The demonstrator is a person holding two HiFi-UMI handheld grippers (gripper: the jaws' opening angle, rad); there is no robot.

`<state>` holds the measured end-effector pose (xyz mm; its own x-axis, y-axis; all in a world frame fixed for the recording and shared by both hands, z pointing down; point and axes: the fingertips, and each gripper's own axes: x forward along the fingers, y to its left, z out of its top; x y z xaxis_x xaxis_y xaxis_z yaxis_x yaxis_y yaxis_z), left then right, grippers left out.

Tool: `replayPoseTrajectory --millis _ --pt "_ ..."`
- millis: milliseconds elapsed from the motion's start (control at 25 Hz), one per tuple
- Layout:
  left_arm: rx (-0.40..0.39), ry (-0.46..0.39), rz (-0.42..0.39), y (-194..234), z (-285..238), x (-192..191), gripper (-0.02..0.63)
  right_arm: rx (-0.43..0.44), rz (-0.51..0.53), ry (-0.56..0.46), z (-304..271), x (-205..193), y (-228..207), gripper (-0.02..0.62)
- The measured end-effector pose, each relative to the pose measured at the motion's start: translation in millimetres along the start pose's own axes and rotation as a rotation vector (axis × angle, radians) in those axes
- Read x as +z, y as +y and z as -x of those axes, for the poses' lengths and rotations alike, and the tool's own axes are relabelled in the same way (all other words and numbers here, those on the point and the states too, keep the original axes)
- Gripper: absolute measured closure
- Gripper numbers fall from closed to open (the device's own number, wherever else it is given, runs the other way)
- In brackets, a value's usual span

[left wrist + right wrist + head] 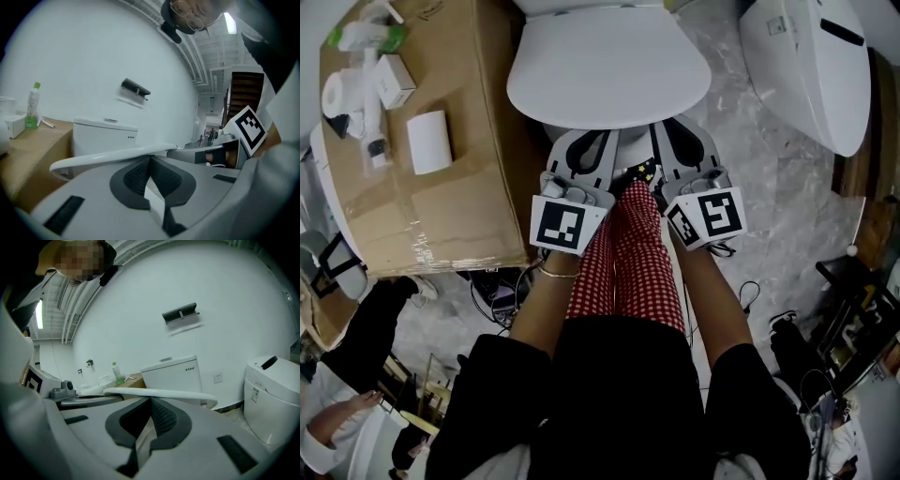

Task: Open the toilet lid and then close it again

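Lying closed, toilet lid (607, 70) sits beyond left tongs (594, 134) — and right tongs (679, 127)

Small dark brand mark (190, 363) on cistern (168, 376) beyond right gripper (150, 404), illegible, label (255, 394) on neighbouring toilet (272, 404) to its right, unreadable

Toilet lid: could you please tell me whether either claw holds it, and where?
Neither holds it: left claw and right claw are shut and empty, tips just under the toilet lid's front edge.
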<state>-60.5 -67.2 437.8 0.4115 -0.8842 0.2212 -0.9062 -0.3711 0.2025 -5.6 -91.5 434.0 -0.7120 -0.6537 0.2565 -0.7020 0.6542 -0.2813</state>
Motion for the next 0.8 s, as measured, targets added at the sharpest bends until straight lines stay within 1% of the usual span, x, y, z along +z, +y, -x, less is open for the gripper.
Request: replayPoseTrajectory --millis 280,520,640,800 --pt "0.013 -0.012 -0.003 4 -6 11 0.603 0.021 0.011 -0.009 -6 12 -2 0.577" --pt "0.02 -0.028 -0.033 10 -10 21 0.603 0.045 0.031 -0.007 -12 21 -3 0.577" --pt "0.025 -0.029 -0.041 12 -13 24 0.603 0.043 0.032 -0.004 -14 24 -4 0.577" --pt "0.034 -0.03 -0.033 14 -14 29 0.603 0.044 0.038 -0.004 -16 29 -4 0.577"
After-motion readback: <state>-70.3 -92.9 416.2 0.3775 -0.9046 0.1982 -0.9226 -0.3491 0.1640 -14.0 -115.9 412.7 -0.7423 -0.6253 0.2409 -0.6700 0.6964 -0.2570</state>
